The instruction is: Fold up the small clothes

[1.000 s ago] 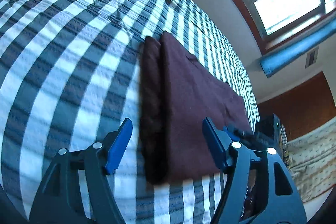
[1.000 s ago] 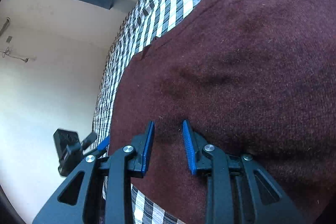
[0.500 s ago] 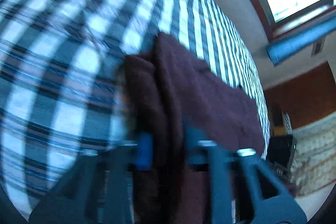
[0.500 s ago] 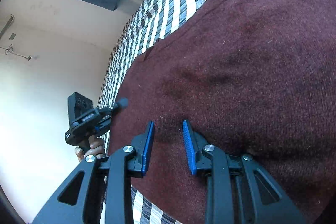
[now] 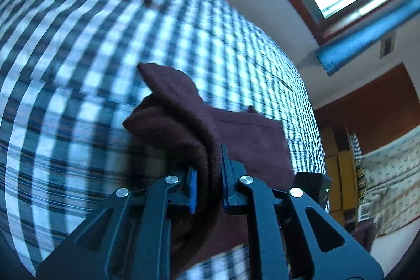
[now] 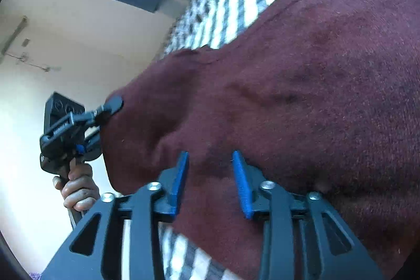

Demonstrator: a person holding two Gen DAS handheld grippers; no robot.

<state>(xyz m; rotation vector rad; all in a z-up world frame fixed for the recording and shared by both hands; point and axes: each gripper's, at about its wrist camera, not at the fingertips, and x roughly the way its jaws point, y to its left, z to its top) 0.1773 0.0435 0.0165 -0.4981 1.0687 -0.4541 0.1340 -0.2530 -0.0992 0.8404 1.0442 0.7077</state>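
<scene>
Now my left gripper (image 5: 208, 184) is clamped on a thick fold of the cloth (image 5: 183, 120); its blue pads (image 5: 193, 189) are squeezed against the bunched maroon fabric, which rises from the jaws toward 11 o'clock and ends in a raised corner. From there the cloth spreads flat toward 3 o'clock over the checked bedsheet (image 5: 78, 49).

From the right wrist, my right gripper (image 6: 210, 183) stands part open, its pads (image 6: 241, 185) resting on the cloth (image 6: 302, 96) with a bare gap between them and nothing pinched. The cloth fills that view from 12 to 5 o'clock. At 9 o'clock I see the left gripper (image 6: 105, 120) biting the lifted edge, my hand (image 6: 78, 188) wrapped round its handle just below. Striped bedsheet (image 6: 236, 4) shows at 12 o'clock.
</scene>
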